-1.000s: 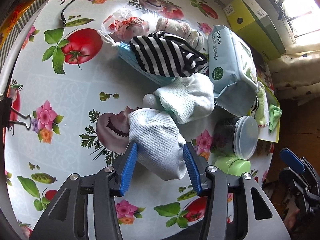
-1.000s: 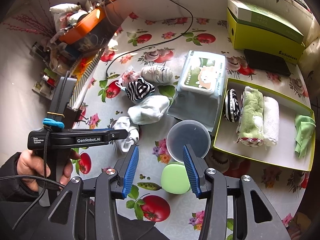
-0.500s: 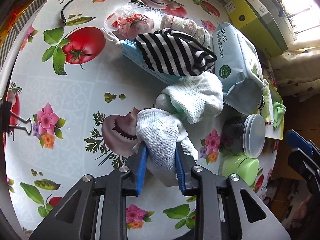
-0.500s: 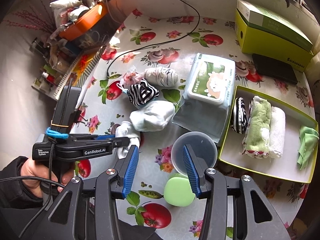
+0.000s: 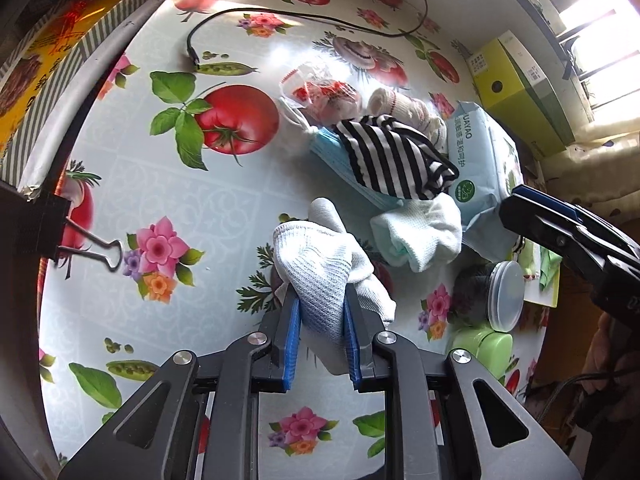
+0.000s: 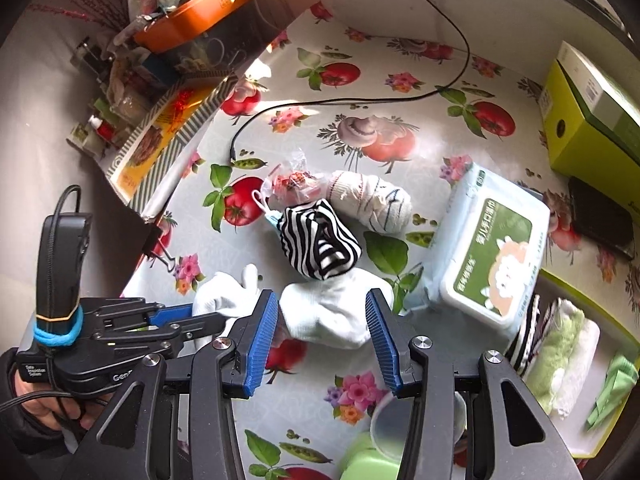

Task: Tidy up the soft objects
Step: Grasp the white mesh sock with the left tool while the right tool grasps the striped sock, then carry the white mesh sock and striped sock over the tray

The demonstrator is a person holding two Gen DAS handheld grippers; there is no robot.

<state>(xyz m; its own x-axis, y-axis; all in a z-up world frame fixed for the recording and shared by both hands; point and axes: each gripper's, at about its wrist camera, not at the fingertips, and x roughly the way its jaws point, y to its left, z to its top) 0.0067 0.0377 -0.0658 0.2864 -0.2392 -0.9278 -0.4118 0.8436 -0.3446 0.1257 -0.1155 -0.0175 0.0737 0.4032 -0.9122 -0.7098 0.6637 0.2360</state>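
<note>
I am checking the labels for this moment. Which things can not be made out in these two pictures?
- Left wrist view: the lower end of the white sock, hidden between the left gripper fingers.
- Right wrist view: the green towel and the other rolls in the yellow box, blurred at the edge.
- Right wrist view: the clear cup, partly hidden behind the right gripper.

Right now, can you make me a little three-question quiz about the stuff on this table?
1. True or false: the left tongs squeeze a white knit glove.
2. What pattern is on the rolled cloth behind the pale sock? A dots, B black-and-white stripes, C plain red.
3. Fill in: the green towel roll lies inside the yellow-green ____.

Key: 1 true. 2 B. 3 box.
</note>
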